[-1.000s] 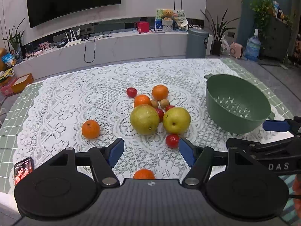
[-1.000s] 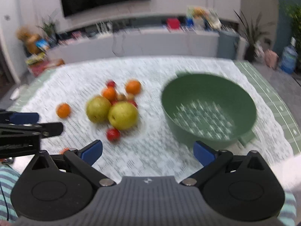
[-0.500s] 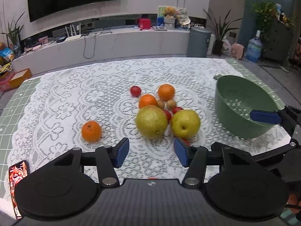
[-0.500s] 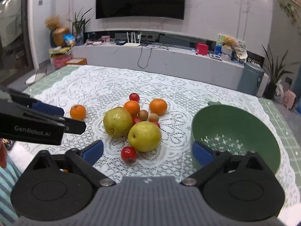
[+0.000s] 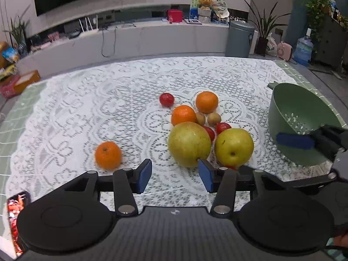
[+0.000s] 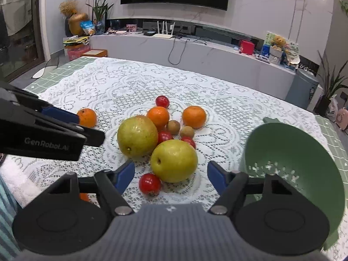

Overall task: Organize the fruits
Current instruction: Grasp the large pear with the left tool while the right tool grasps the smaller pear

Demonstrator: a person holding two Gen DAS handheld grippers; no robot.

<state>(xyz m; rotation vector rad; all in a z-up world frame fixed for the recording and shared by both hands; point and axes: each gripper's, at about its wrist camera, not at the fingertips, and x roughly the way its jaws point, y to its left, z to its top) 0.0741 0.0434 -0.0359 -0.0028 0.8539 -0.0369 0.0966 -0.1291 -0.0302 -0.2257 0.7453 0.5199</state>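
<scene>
Fruits [image 5: 189, 143] lie clustered mid-surface on the lace cloth [image 5: 87, 113], the green colander [image 5: 289, 117] empty beside them, ready to receive. Left gripper [image 5: 175, 177]: jaws have been narrowing, half open, nothing between.

Right gripper [image 6: 170, 177] likewise closing, framing the nearer pear [image 6: 174, 161], untouched.

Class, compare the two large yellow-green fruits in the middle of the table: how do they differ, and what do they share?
The left pear looks bigger and duller, with a brownish top; the right pear is smaller and brighter yellow. The left pear touches an orange; the right pear sits nearer the green colander, by a red tomato. Both rest on the lace cloth, ungripped.
</scene>
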